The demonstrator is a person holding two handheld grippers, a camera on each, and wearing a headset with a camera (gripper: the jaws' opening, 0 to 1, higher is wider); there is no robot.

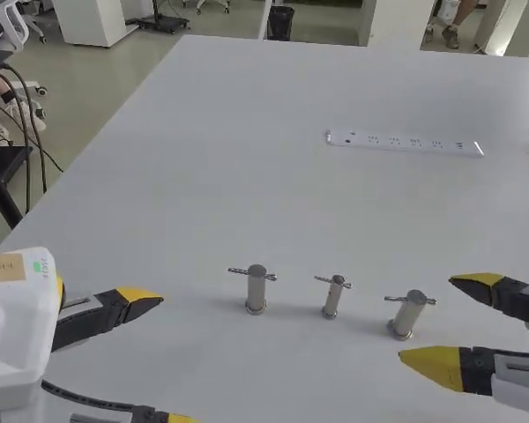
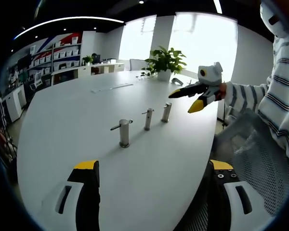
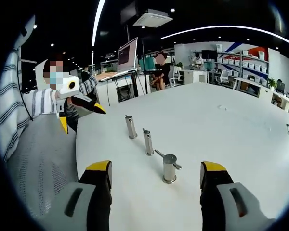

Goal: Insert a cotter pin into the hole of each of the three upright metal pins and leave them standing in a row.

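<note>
Yellow-tipped and spread wide, the left gripper (image 1: 172, 359) sits at the near left of the head view with nothing between its jaws. The right gripper (image 1: 426, 318) is likewise parted and empty at the near right, its tips either side of the right metal pin (image 1: 409, 319) without touching it.

Between the two grippers, three metal pins stand upright in a row on the white table (image 1: 203, 167): the left metal pin (image 1: 257, 293), the middle metal pin (image 1: 334, 300) and the right one, spaced apart from each other. Each has a cotter pin (image 1: 251, 274) lying crosswise through its top.

Farther back on the table lies a white power strip (image 1: 404, 143). In the left gripper view, a potted plant (image 2: 166, 60) stands at the far end of the table, and a striped sleeve (image 2: 250, 96) runs back from the right gripper.
</note>
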